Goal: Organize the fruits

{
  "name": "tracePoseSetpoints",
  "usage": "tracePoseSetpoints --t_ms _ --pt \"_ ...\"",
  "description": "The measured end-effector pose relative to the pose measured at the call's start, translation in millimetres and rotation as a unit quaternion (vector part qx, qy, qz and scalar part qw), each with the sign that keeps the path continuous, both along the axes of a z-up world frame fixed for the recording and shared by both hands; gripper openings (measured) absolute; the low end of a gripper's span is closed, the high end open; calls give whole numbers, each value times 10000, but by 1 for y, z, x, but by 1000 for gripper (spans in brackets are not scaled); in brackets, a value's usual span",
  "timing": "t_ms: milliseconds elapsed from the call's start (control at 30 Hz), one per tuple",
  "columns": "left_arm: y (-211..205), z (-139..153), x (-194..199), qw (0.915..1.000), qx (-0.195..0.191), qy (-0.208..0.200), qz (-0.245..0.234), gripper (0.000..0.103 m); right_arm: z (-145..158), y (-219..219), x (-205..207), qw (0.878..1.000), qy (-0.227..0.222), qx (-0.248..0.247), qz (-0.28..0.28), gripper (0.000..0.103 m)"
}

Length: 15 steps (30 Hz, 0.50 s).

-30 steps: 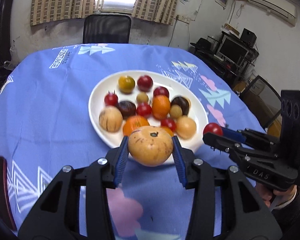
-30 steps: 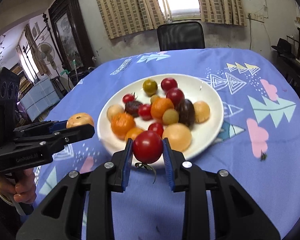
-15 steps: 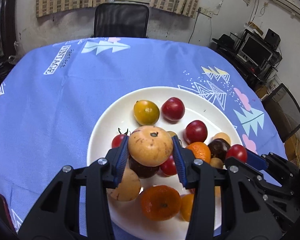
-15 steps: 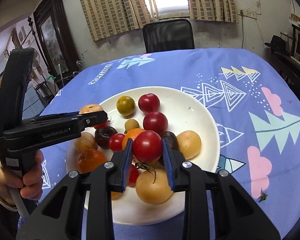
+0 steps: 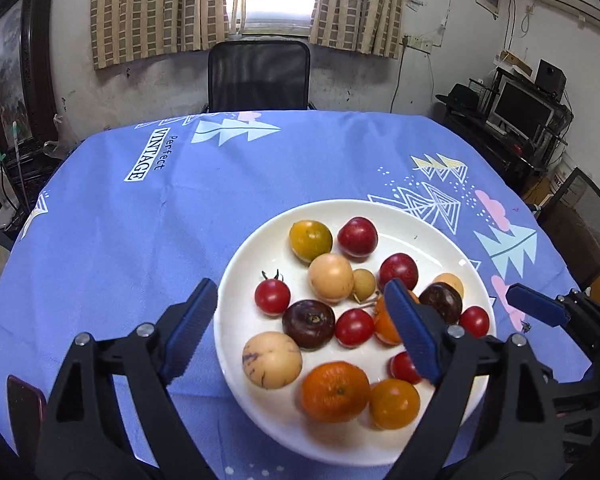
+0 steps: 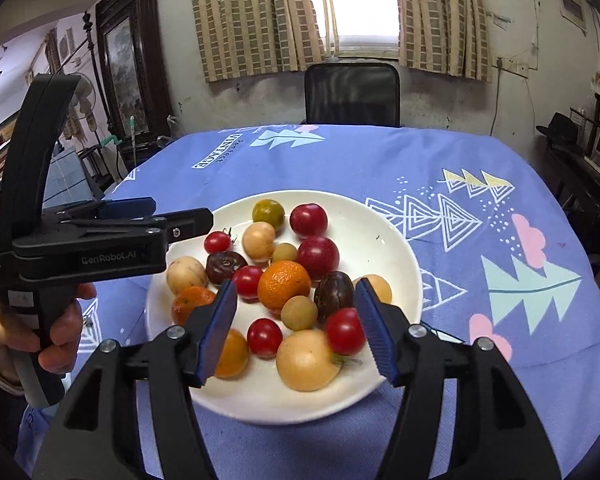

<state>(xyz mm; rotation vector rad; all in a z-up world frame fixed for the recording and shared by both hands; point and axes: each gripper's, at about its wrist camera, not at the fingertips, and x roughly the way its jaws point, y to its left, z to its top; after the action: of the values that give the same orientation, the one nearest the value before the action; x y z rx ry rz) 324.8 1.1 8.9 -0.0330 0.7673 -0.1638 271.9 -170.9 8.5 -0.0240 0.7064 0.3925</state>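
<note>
A white plate (image 5: pixel 420 240) on the blue tablecloth (image 5: pixel 140 240) holds several fruits: red tomatoes, oranges, dark plums and tan round ones. My left gripper (image 5: pixel 300 312) hovers open over the plate's near left side, with nothing between its fingers. A tan round fruit (image 5: pixel 331 278) lies among the others just beyond it. My right gripper (image 6: pixel 294 300) is open over the plate's (image 6: pixel 380 248) near edge. A red tomato (image 6: pixel 345 330) with a green stem rests on the plate beside its right finger. The left gripper (image 6: pixel 180 220) shows from the side, above the plate's left rim.
A black chair (image 5: pixel 259 76) stands at the table's far side under the curtained window. A dark red phone (image 5: pixel 24 408) lies near the table's front left edge. A desk with a monitor (image 5: pixel 520 120) is at the right. A hand (image 6: pixel 56 332) holds the left gripper's handle.
Both grippers have opened. The tan fruit left the left gripper and the red tomato left the right one; both now lie on the plate. Both grippers have risen slightly.
</note>
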Motion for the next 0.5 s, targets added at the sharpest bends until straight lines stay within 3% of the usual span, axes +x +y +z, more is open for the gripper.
tracePoseSetpoints --t_ms 100,200,233,500 --pt "2 5 -16 9998 106 -143 96 95 5 -7 -8 10000 53 -5 75 68" --pt "1 9 -32 9990 310 -258 168 97 8 -15 -15 10000 54 11 26 98" --pt "1 10 -37 9988 356 -294 181 97 10 -19 -20 10000 -1 27 -39 102" --pt "3 5 -70 9994 197 -179 226 99 5 -31 -37 9997 166 -11 -167 102"
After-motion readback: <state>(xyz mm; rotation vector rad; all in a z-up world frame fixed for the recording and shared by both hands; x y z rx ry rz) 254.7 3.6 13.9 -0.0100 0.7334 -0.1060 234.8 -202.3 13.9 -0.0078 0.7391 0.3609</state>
